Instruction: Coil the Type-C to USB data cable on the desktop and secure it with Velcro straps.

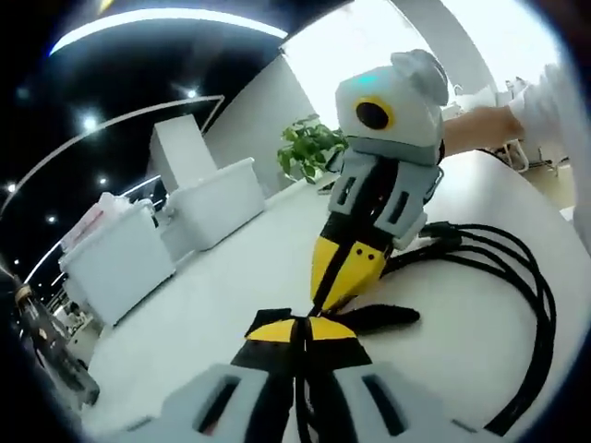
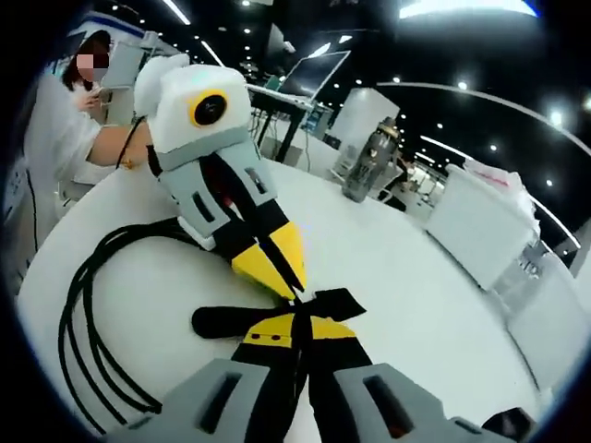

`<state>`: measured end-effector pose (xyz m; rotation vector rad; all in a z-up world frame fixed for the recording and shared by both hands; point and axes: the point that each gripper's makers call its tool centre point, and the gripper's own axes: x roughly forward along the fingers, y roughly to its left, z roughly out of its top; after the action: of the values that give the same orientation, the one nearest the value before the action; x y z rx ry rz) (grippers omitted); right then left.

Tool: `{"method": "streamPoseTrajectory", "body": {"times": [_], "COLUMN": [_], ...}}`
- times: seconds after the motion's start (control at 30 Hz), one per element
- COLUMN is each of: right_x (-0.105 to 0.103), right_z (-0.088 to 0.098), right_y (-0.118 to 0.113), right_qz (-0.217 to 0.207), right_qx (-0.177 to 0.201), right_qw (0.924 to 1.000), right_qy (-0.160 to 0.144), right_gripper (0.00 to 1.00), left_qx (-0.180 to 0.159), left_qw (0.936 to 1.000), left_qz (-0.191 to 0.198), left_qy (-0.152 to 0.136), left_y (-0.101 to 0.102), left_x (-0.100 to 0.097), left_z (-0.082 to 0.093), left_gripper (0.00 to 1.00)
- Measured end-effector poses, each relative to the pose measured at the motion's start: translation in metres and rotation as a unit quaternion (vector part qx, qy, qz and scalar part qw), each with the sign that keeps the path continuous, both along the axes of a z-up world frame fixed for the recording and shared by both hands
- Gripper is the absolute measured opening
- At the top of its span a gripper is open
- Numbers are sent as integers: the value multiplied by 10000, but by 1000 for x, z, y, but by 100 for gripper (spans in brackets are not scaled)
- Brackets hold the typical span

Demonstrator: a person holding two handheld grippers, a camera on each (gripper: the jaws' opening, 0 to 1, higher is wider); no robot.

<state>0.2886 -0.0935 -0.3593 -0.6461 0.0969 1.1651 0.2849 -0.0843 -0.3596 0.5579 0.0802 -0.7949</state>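
The black data cable (image 1: 526, 277) lies in long loops on the white round table (image 1: 212, 323); in the right gripper view the cable (image 2: 83, 323) is at the left. A black Velcro strap (image 2: 222, 320) lies flat where both grippers' tips meet, and one end of the strap (image 1: 383, 317) pokes out to the right. My left gripper (image 1: 300, 325) is shut with the strap at its yellow tips. It enters the right gripper view from above as the left gripper (image 2: 291, 281). My right gripper (image 2: 295, 323) is shut on the strap's middle. It reaches in as the right gripper (image 1: 321, 303), tip to tip.
White boxes (image 1: 120, 258) and a potted plant (image 1: 309, 148) stand at the table's far side. A bottle (image 2: 365, 161) and more white boxes (image 2: 480, 221) sit along the other edge. A person's hand (image 1: 480, 125) rests beyond the cable.
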Motion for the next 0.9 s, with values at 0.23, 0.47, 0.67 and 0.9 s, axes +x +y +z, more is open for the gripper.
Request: {"method": "streamPoseTrajectory", "body": {"times": [0.23, 0.47, 0.67, 0.9], "right_x": [-47, -56, -41, -14], "right_z": [3, -5, -2, 17], "right_y": [-18, -7, 9, 7], "right_qz": [727, 794, 574, 36], "right_qx": [-256, -630, -541, -99], "right_qw": [9957, 9890, 9795, 9752], "right_qy": [-517, -1075, -1856, -2209], "right_gripper": [21, 24, 23, 18], "left_qx": [-104, 60, -251, -357], "left_qw": [9999, 9999, 9995, 9991], "left_qz": [-19, -37, 7, -13], "left_qy": [-74, 105, 210, 234], "left_y": [-3, -2, 1, 1], "left_x": [2, 4, 5, 4], "left_z": [11, -4, -4, -3], "left_gripper": [5, 4, 4, 4]}}
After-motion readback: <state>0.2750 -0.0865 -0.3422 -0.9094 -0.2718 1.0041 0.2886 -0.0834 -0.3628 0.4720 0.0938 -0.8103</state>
